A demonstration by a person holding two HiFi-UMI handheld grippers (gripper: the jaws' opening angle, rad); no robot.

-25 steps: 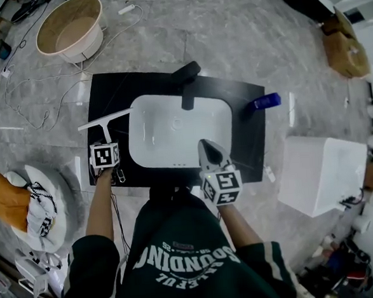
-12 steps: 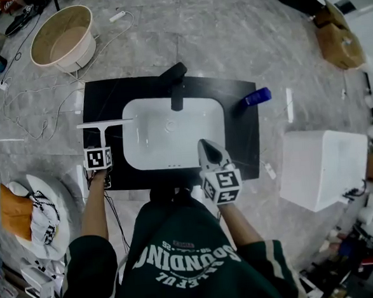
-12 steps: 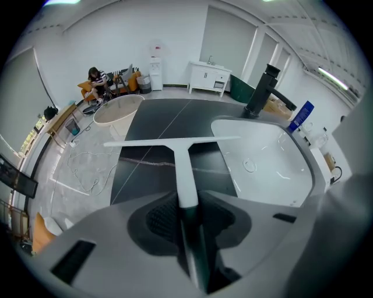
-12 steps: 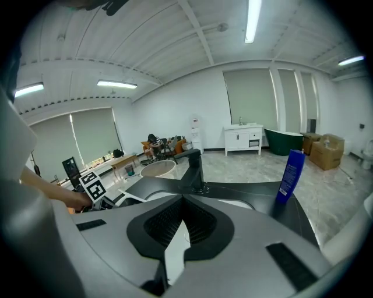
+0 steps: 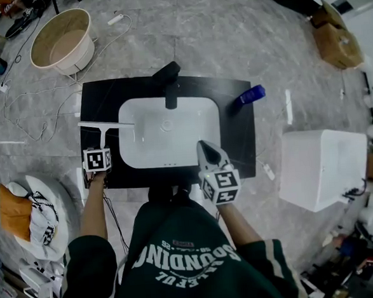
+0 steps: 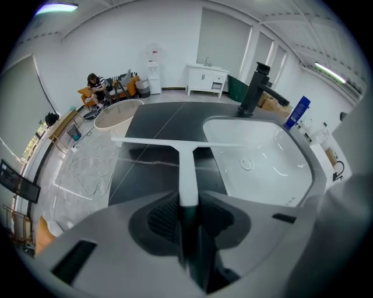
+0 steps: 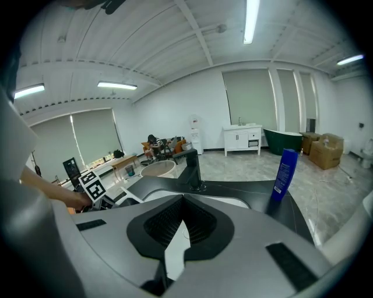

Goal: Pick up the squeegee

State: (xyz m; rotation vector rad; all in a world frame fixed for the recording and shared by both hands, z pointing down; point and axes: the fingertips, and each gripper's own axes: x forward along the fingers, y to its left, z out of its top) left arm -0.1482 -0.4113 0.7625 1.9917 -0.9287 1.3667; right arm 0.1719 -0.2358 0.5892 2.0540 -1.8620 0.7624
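Left tongs [image 6: 187,210] closing round squeegee [image 6: 186,166] handle end, not clamped yet; shallow bite could let it pivot or slip on lift. Right tongs [image 7: 180,224] narrowly apart, empty.

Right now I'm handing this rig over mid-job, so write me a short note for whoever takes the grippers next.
Left gripper: pointing steeply down, jaws closing around the squeegee handle; a firm grip is not yet evident.
Right gripper: open and empty, over the near rim of the sink.
Squeegee: lying flat on the black countertop left of the sink, blade on the far end.
Done: left gripper lined up on the handle.
Left: finish closing, then lift the squeegee.
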